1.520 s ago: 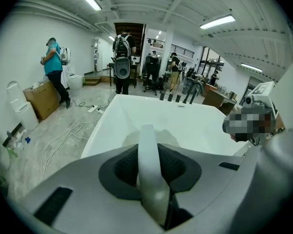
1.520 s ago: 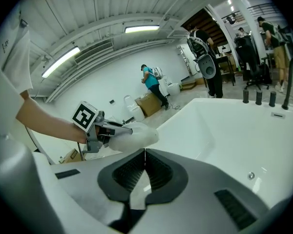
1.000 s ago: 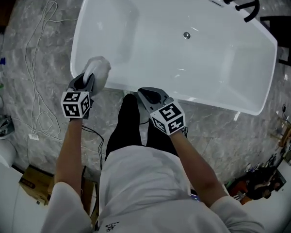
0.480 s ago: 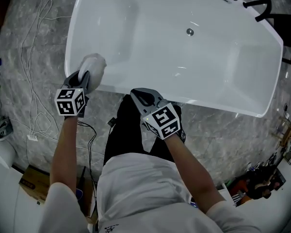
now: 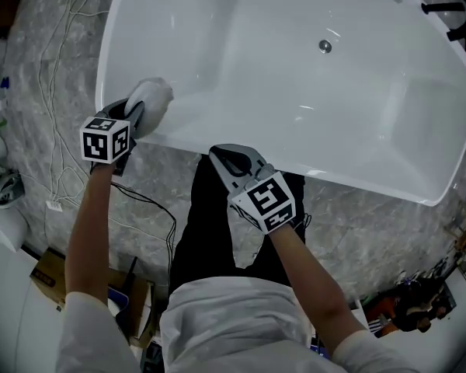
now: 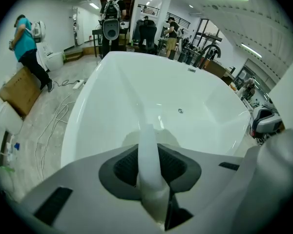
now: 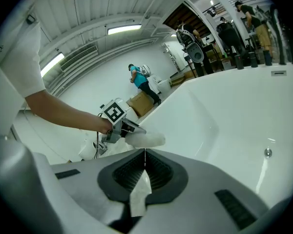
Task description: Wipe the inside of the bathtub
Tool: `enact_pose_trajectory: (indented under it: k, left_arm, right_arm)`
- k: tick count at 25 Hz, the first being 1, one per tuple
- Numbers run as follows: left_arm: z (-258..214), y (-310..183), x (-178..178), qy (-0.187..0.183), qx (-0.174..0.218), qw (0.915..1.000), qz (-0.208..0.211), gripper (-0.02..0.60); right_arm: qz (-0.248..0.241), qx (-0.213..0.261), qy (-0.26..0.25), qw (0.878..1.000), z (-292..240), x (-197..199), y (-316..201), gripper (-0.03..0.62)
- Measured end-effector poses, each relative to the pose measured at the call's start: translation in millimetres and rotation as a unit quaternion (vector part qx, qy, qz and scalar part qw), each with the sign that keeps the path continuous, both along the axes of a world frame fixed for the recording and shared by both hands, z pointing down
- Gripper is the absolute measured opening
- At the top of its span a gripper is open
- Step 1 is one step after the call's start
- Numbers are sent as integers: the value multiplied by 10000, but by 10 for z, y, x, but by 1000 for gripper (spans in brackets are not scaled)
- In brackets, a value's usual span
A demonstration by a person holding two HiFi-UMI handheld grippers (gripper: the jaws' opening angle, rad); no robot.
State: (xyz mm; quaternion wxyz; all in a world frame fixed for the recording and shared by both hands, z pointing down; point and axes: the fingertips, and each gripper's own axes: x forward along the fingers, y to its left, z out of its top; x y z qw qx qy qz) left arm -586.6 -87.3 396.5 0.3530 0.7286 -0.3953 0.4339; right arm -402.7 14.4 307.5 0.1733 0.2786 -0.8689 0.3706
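The white bathtub (image 5: 217, 142) fills the upper head view, with its drain (image 5: 325, 46) right of the middle. My left gripper (image 5: 133, 115) is shut on a bunched white cloth (image 5: 151, 98), which rests on the tub's near rim at the left end. In the left gripper view the cloth (image 6: 147, 169) stands pinched between the jaws of the left gripper (image 6: 149, 150), with the tub basin (image 6: 185, 101) ahead. My right gripper (image 5: 227, 158) hovers just outside the near rim with its jaws together and nothing between them. The right gripper view shows that gripper (image 7: 145, 156), the left gripper (image 7: 118, 126) and the cloth (image 7: 145, 139).
A black faucet (image 5: 443, 6) stands at the tub's far right corner. White cables (image 5: 58, 92) trail over the grey marble floor (image 5: 46, 130) to the left. A cardboard box (image 5: 128, 298) lies by my legs. People stand in the room beyond (image 6: 27, 40).
The left gripper and cloth have slid slightly left along the near rim. The right gripper stays by the rim. The head view has shifted, so the tub sits further right.
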Motion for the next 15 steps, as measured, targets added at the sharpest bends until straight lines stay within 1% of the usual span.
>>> enact_pose_trajectory:
  k: [5, 9, 12, 15]
  left_arm:
    - [192, 17, -29, -192, -314, 9993, 103, 100]
    - [356, 16, -95, -407, -608, 9972, 165, 100]
    - [454, -4, -175, -525, -858, 9948, 183, 100]
    - [488, -60, -230, -805, -934, 9916, 396, 100]
  right_arm:
    - [16, 6, -134, 9999, 63, 36, -3, 20]
    - [44, 27, -189, 9998, 123, 147, -11, 20]
    - [224, -67, -421, 9988, 82, 194, -35, 20]
    - [200, -100, -594, 9980, 36, 188, -3, 20]
